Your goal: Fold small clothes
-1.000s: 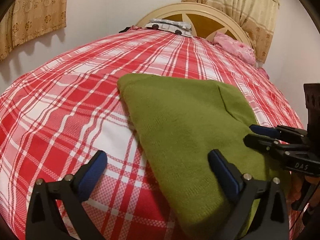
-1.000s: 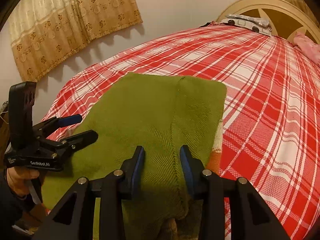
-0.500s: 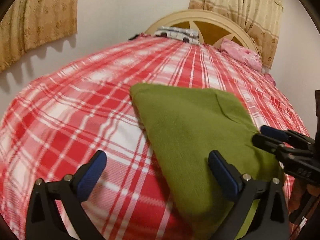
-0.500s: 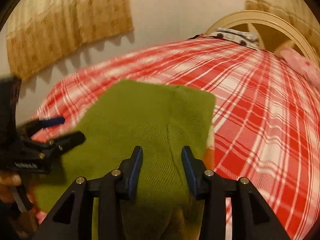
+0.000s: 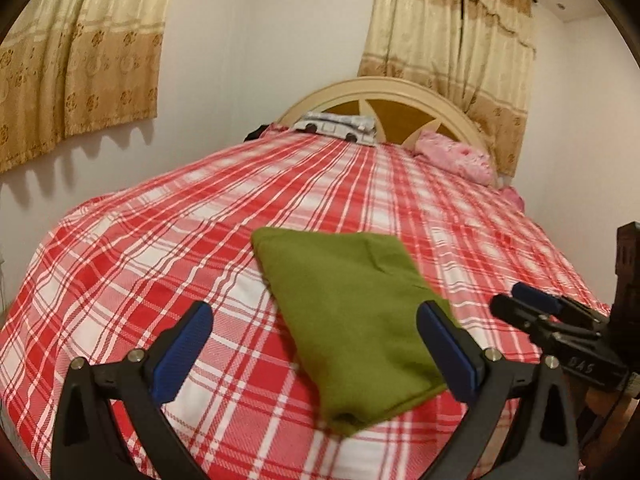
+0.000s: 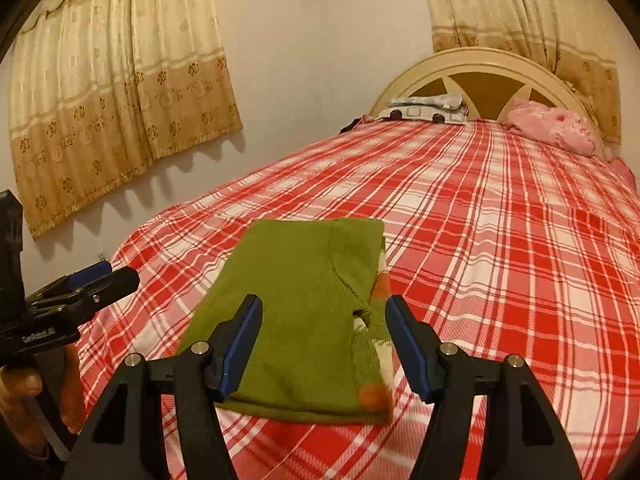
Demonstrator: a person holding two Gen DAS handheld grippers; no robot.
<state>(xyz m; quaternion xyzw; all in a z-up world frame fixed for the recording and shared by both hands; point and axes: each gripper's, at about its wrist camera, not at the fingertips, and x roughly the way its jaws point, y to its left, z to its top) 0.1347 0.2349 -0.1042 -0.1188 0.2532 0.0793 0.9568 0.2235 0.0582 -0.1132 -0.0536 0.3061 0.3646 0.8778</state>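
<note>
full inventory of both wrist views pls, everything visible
green knit garment: 1, olive with orange and white trim, folded flat on near end of bed
bedspread: 1, red and white plaid, covers bed
headboard: 1, cream and brown, far end
pink cloth: 1, by headboard
patterned grey-white cloth: 1, by headboard
curtains: 2, beige-gold, on walls
left gripper: black, blue pads, open, above bed
right gripper: black, blue pads, jaws opening, nothing gripped
hand: 1, holds left gripper
</note>
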